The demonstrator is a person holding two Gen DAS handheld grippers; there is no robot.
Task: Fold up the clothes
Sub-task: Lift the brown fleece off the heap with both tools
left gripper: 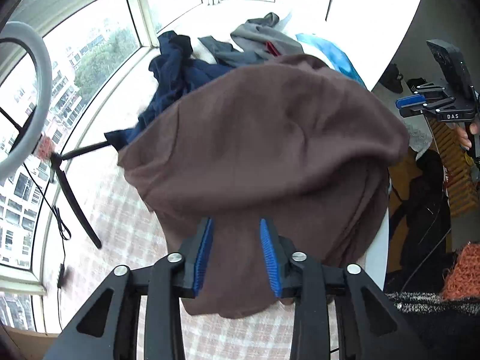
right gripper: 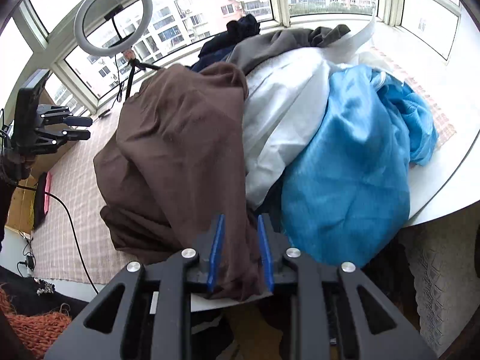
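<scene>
A brown garment (left gripper: 264,138) lies bunched on the checked cloth of the table, with its near edge hanging over the table's front. My left gripper (left gripper: 237,222) is open just in front of it, and brown cloth shows in the gap between its blue pads. In the right wrist view this gripper (right gripper: 88,127) hovers to the left of the garment (right gripper: 180,150), holding nothing. My right gripper (right gripper: 240,216) is also open at the garment's hanging edge, with brown cloth between its fingers. In the left wrist view the right gripper (left gripper: 400,103) hangs off the table's right side.
Behind the brown garment is a pile of clothes: navy (left gripper: 171,81), grey (right gripper: 264,45), white (right gripper: 285,111) and shiny blue (right gripper: 354,156). A ring light (right gripper: 112,18) on a stand is at the window side. An orange knit (right gripper: 33,327) and cables lie below the table.
</scene>
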